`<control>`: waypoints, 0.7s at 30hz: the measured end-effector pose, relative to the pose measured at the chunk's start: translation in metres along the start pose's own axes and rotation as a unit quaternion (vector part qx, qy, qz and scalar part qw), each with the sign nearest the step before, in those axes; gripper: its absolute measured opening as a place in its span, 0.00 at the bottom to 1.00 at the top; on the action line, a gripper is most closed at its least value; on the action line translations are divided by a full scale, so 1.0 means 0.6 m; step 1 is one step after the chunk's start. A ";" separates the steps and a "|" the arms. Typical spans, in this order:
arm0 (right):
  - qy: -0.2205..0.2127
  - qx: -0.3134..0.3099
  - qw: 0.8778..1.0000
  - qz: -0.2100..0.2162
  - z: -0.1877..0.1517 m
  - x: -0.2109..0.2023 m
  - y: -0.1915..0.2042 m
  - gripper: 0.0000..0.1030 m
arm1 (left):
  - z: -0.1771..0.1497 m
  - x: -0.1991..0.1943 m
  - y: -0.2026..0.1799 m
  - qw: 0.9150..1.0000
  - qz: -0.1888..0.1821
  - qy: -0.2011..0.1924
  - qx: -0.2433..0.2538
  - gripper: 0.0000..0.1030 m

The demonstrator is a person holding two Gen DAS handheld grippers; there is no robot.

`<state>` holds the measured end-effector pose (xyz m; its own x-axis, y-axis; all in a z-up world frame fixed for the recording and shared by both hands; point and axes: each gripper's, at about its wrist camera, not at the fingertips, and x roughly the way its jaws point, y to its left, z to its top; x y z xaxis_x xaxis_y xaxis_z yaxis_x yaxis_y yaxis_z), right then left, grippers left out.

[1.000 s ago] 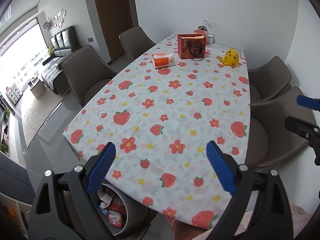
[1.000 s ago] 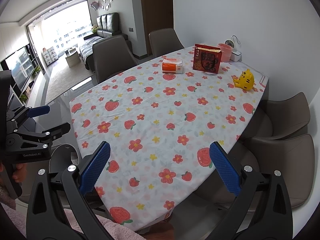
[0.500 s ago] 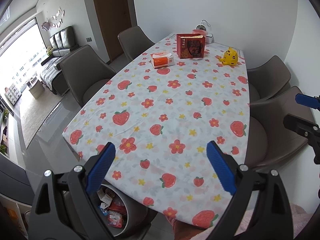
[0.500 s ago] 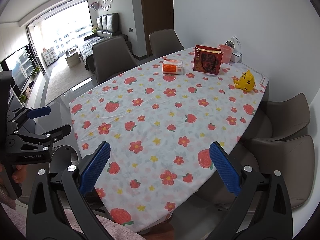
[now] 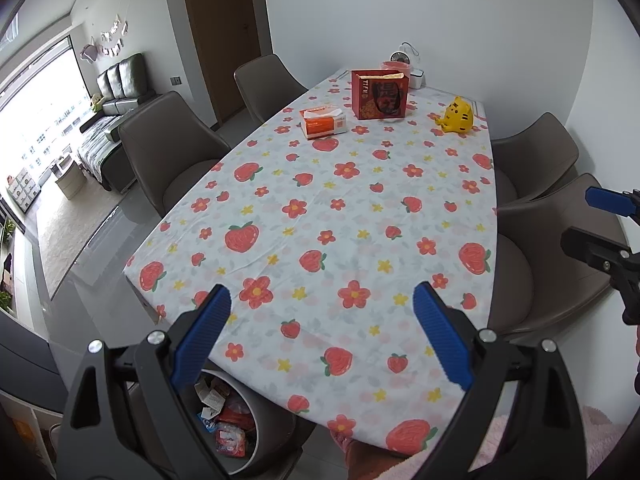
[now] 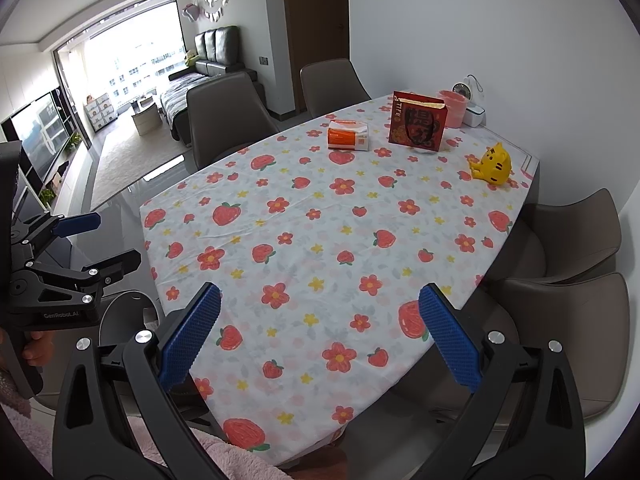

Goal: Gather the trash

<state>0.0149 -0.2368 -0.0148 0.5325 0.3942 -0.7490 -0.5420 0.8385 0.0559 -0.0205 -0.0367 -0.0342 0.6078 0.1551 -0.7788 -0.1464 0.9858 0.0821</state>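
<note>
Both grippers hang over the near end of the surface (image 5: 320, 208), fingers spread wide and holding nothing: the left gripper (image 5: 322, 334) above the near left corner, the right gripper (image 6: 320, 330) a little further along the same edge; neither touches the flowered cloth. The trash (image 5: 224, 420) (wrappers and scraps of packaging, as far as I can tell) already lies in the round bin (image 5: 260, 436) on the floor, tucked partly under the near corner just below the left gripper. On the cloth itself I see no loose litter; only a tissue box (image 5: 323, 122), a red gift bag (image 5: 379, 94) and a yellow tiger toy (image 5: 457, 115) stand at the far end, with a pink cup (image 6: 453, 107) behind the bag. My guess is the collecting is done or nearly so, and this is a look-over; the next move calls for scanning the chairs and floor for strays, or else lowering a gripper to the bin's rim to lift it away.
</note>
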 end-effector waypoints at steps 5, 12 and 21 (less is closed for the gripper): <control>0.000 0.000 1.000 0.000 0.000 0.000 0.001 0.93 | 0.000 0.000 -0.001 1.000 0.000 0.000 0.000 0.89; 0.000 0.000 1.000 -0.001 -0.001 0.000 0.001 0.93 | 0.000 0.000 -0.001 1.000 0.002 0.001 0.003 0.90; 0.007 -0.005 1.000 0.003 0.011 0.001 0.010 0.93 | -0.001 -0.001 0.000 1.000 0.001 0.001 0.003 0.89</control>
<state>0.0162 -0.2292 -0.0107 0.5201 0.3941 -0.7578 -0.5523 0.8319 0.0536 -0.0215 -0.0369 -0.0341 0.6059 0.1566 -0.7799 -0.1433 0.9859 0.0867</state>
